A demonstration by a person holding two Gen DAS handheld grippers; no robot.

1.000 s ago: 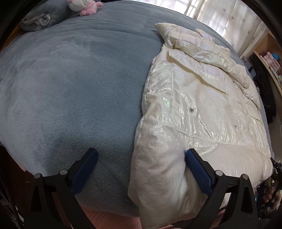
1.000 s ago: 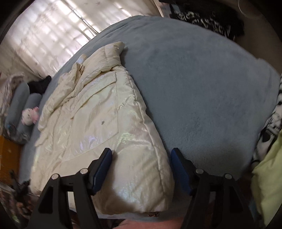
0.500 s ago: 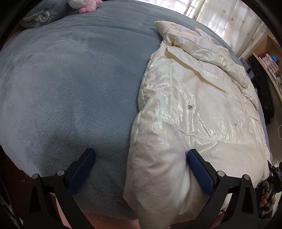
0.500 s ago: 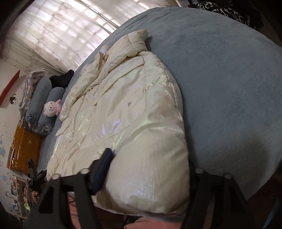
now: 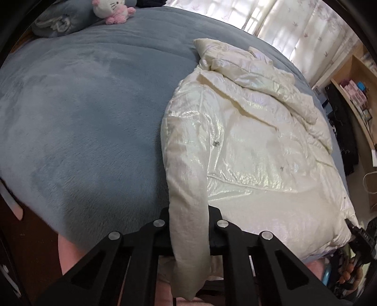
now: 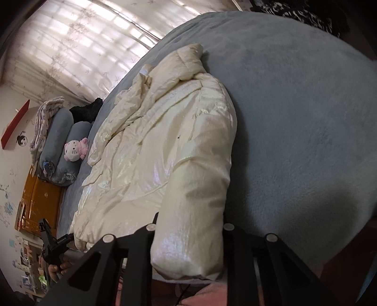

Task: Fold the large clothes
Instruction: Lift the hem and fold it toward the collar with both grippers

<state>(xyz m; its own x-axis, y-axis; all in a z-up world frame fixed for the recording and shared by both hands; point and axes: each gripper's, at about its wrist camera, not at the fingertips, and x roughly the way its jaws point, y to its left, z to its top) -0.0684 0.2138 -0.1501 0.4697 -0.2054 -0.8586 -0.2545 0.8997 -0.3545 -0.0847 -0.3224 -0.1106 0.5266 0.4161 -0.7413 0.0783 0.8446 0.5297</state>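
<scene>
Cream puffer jacket hem, earlier between open tongs, now pinched by both.

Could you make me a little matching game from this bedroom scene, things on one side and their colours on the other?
Things:
1. jacket
2. bed cover
3. toy cat
4. cabinet

Colours:
A. orange-brown
B. white and pink
C. shiny cream
D. grey-blue

Pairs: 1-C, 2-D, 3-B, 4-A
</scene>
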